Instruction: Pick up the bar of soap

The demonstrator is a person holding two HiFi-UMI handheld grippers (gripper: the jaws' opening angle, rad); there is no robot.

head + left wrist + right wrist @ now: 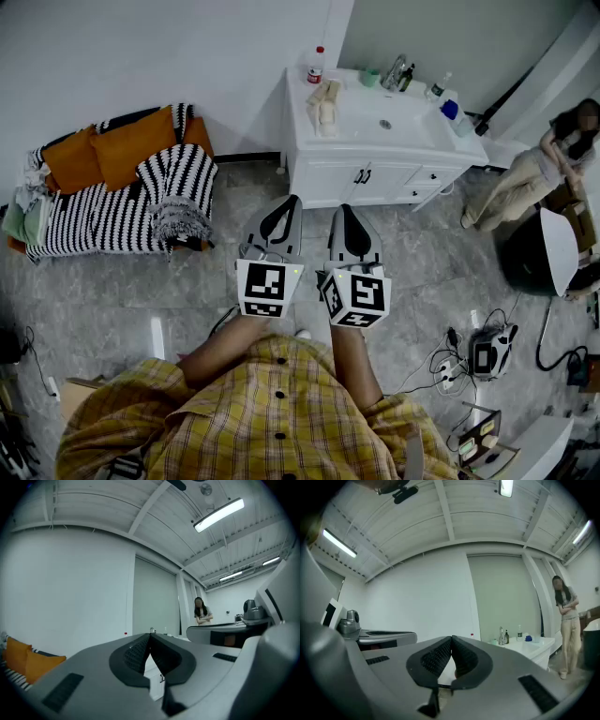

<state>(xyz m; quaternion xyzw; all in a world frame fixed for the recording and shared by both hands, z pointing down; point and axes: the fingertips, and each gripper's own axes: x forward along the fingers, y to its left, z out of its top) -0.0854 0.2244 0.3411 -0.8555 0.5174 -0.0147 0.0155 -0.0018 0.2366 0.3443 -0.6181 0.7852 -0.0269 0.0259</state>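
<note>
My right gripper [342, 208] is fully closed with nothing in it; in the right gripper view [451, 640] the ribbed pads meet tip to tip. The left gripper [294, 201] is the same, pads together on empty air [150, 637]. I hold both level, side by side, noses toward the white vanity [323, 178], which stands well apart from them across open floor.

The bar of soap [325, 103] I take to be the pale cream shape on the countertop, left of the basin [386, 122] and just in front of the red-capped bottle [317, 66]. From here it is small, so I can't be sure it is one piece. It seems to lie with its long side running front to back, away from me.

It sits almost dead ahead, between the lines of the two grippers and slightly closer to the right one's. So I judge the right gripper the natural one to use. It has to travel forward, open, and close across the short width.
</note>
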